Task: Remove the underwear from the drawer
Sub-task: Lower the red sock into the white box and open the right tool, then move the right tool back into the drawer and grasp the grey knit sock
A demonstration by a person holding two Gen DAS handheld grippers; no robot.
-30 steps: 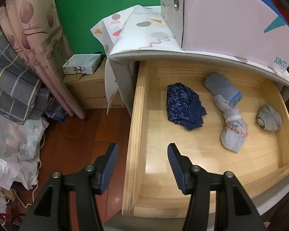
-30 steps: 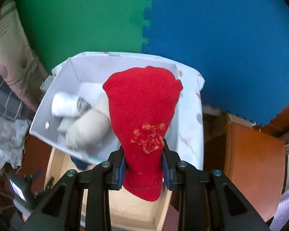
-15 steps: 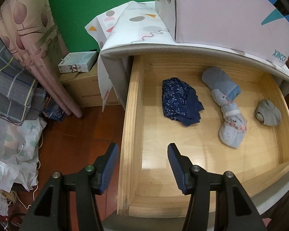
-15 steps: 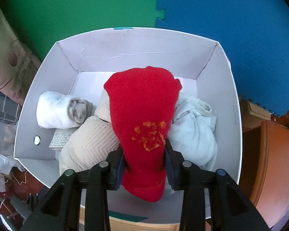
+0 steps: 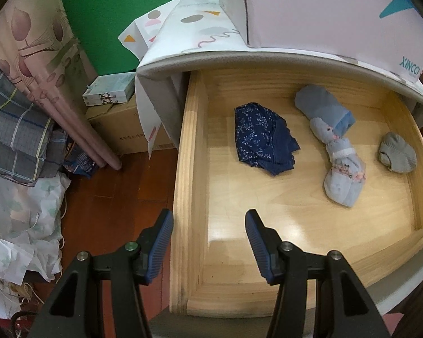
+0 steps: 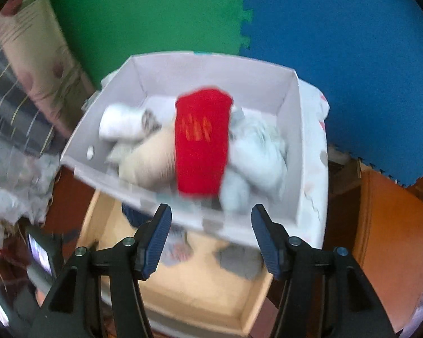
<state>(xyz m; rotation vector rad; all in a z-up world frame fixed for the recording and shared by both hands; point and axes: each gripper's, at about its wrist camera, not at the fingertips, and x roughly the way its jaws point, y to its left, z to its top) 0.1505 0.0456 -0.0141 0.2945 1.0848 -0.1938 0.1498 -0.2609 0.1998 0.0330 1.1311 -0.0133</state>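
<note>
Underwear: red piece [image 6: 201, 143] lies in white box [image 6: 292, 152] ahead of my R gripper [image 6: 211, 239], jaws just opened w/ nothing between, while L gripper [image 5: 208, 240] hangs empty over drawer [image 5: 189, 169] w/ navy pair [image 5: 263, 138] ahead, next pick.

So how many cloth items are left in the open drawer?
3. A navy floral piece lies left of middle, a long pale blue bundle lies right of it, and a small grey one sits near the right wall. The cabinet top hides the drawer's back, so more may be there.
</note>
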